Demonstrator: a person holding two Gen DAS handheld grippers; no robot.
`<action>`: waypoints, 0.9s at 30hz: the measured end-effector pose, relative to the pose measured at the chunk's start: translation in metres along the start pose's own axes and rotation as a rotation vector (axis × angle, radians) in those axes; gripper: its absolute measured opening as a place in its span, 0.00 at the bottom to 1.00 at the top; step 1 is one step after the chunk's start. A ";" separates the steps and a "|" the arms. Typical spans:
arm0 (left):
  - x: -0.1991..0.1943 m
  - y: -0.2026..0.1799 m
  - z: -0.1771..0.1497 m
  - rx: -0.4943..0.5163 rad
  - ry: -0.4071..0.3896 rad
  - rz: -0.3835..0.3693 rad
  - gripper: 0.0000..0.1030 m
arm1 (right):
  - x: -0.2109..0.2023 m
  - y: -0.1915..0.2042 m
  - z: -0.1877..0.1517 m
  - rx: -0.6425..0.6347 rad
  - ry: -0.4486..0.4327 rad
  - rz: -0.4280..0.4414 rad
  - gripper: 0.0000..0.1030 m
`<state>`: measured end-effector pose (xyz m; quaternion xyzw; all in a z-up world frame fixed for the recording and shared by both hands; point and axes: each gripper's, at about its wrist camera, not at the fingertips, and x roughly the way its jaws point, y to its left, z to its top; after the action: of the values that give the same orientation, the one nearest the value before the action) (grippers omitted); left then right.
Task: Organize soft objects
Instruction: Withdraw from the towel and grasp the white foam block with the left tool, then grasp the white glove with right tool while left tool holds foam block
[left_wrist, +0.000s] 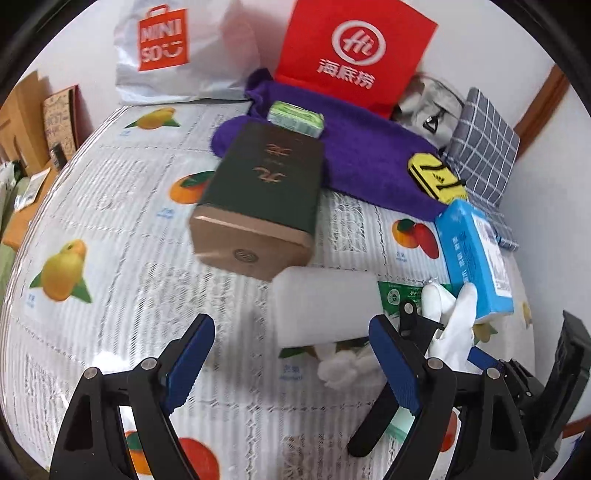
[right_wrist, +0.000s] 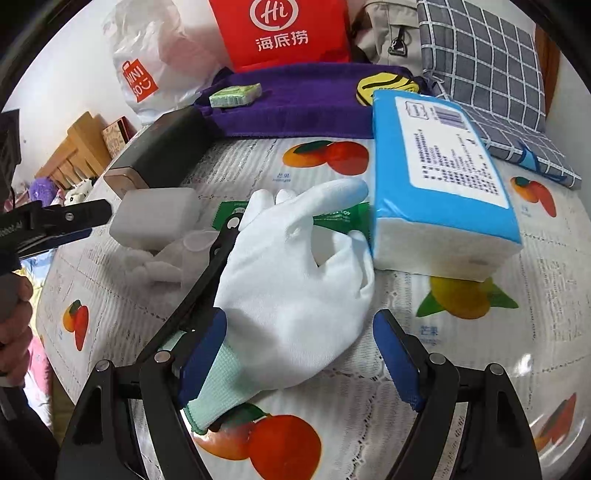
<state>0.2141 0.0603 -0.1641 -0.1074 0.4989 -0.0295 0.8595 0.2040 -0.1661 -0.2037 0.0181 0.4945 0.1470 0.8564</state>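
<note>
A white glove (right_wrist: 295, 280) with a mint cuff lies on the fruit-print tablecloth (right_wrist: 461, 354), draped over a black clip and lying between the open jaws of my right gripper (right_wrist: 299, 350); the left pad touches its cuff. It also shows in the left wrist view (left_wrist: 454, 325). A white foam block (left_wrist: 325, 306) sits just ahead of my open, empty left gripper (left_wrist: 291, 354); it shows too in the right wrist view (right_wrist: 155, 216). A second glove (right_wrist: 162, 258) lies beside the block. A blue tissue pack (right_wrist: 439, 177) lies at the right. A purple towel (left_wrist: 362, 155) lies behind.
A dark green box (left_wrist: 262, 195) lies tilted on the cloth. A green packet (left_wrist: 295, 118) and a yellow item (left_wrist: 436, 177) rest on the towel. A red bag (left_wrist: 351, 51), a Miniso bag (left_wrist: 166, 48) and a checked cloth (left_wrist: 484, 144) line the back.
</note>
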 end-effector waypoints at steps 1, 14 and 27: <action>0.004 -0.005 0.001 0.013 0.003 0.005 0.82 | 0.001 0.000 0.001 0.002 0.002 0.004 0.79; 0.053 -0.035 0.007 0.037 0.092 0.052 0.82 | 0.004 0.002 0.001 0.014 -0.016 0.051 0.84; 0.030 -0.022 -0.001 0.016 0.037 0.001 0.79 | -0.011 0.010 -0.011 -0.107 -0.073 -0.017 0.45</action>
<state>0.2298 0.0336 -0.1854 -0.0998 0.5147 -0.0353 0.8508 0.1872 -0.1603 -0.1986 -0.0267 0.4544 0.1652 0.8749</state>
